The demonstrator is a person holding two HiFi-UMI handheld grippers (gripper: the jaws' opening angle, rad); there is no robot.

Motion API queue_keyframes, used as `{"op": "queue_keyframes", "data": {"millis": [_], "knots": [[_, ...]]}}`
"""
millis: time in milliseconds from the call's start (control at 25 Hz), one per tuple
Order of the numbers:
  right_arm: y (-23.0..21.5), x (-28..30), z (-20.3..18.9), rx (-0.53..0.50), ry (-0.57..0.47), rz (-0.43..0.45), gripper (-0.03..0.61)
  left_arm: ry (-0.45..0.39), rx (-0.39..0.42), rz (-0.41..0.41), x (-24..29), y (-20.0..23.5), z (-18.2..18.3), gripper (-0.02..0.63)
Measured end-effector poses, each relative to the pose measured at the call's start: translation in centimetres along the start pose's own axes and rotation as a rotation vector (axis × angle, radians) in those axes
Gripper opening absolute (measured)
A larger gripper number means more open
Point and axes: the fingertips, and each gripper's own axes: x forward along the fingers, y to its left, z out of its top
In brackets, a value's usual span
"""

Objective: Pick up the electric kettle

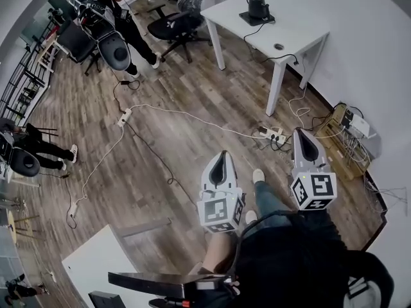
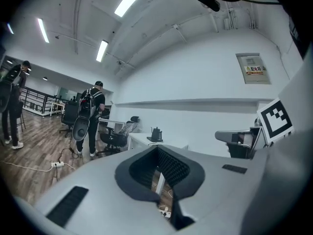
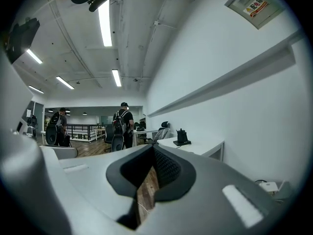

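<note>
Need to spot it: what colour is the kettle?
The kettle is black, clearest in the head view.

Left tongs (image 1: 223, 161) closed and empty, right tongs (image 1: 306, 145) closed and empty, both held level, side by side

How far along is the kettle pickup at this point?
Done: nothing; the electric kettle sits on its base on the white table across the room. In hand: left gripper and right gripper shut, empty, over the floor. Remaining: approach, open jaws, grasp, lift.
</note>
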Motion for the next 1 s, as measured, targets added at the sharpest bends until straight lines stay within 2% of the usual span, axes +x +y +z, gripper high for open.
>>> {"op": "queue_keyframes", "data": {"millis": [280, 640, 1000], "knots": [[-0.9, 9.4, -0.9, -0.036, 0.046, 0.035, 0.002, -0.038, 0.002, 0.039, 7.1, 3.1, 1.2, 0.0], [-5.4, 21.7, 2.2, -0.04, 0.046, 0.081, 0.002, -0.072, 0.026, 0.01, 20.4, 3.1, 6.5, 0.0], [-9.8, 29.8, 2.5, -0.036, 0.062, 0.074, 0.002, -0.06, 0.024, 0.043, 29.3, 4.0, 6.7, 0.0]]}}
